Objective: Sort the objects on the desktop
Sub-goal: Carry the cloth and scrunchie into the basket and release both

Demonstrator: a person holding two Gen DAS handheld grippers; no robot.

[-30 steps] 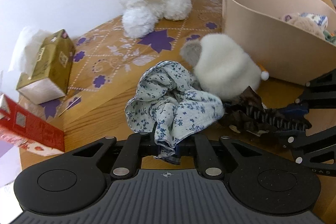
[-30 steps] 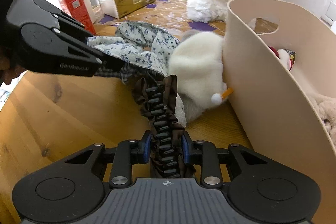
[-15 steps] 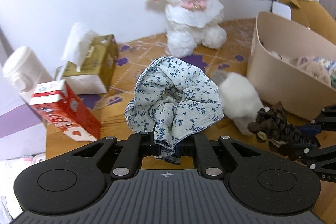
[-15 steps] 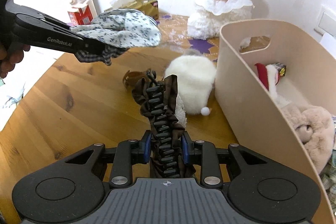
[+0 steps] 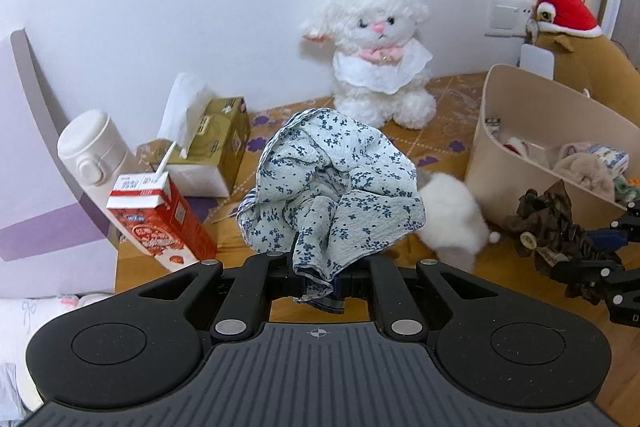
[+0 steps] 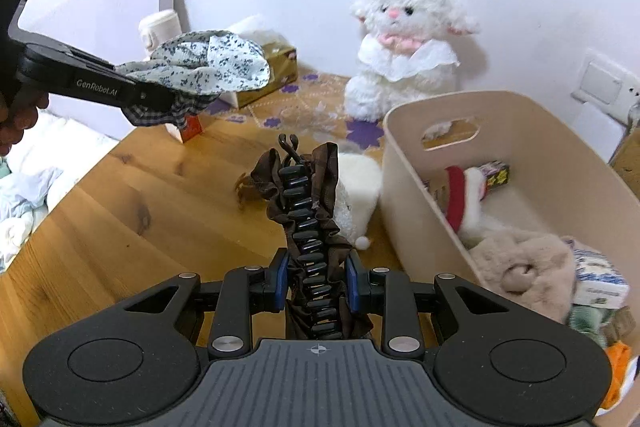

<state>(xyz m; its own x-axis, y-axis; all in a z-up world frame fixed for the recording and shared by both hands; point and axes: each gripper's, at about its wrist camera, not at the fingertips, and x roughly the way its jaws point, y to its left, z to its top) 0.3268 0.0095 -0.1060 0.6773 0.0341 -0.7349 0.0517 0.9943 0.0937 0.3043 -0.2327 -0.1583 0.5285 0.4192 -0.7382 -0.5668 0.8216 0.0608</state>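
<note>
A plain white wall backs a wooden desk (image 6: 120,211) whose far part wears a brown mat printed with purple flowers (image 6: 308,107).

In the left wrist view, at about nine o'clock, a white flip-top bottle (image 5: 94,151), a red and white drink carton with a straw (image 5: 160,219) and a gold tissue box (image 5: 216,143) stand close together. The left gripper (image 5: 316,281) has its jaws pressed tight on the lower fold of a pale blue floral fabric scrunchie (image 5: 332,187), which billows above them at centre, clear of the desk. Behind it, at twelve o'clock, sits a fluffy white lamb toy with a pink nose and white bib (image 5: 376,47). A white furry plush hat with a pom-pom (image 5: 452,219) lies on the desk at about three o'clock, just beside the beige oval storage bin (image 5: 516,143).

In the right wrist view, the right gripper (image 6: 316,287) pinches a black hair claw clip trimmed with brown ruffled fabric (image 6: 304,211), its blue pads clamped on both sides and the clip pointing to twelve o'clock, held off the desk. The bin opens at three to four o'clock and already holds soft toys and small boxes.

By my reading the lift is done on both sides and the carry to the bin is in hand. Next, each gripper needs to travel toward three o'clock, clear the bin's wall, and only then part its jaws. The right one is nearer; the left should not cross it, and the loose scrunchie may snag on the pads at release.
</note>
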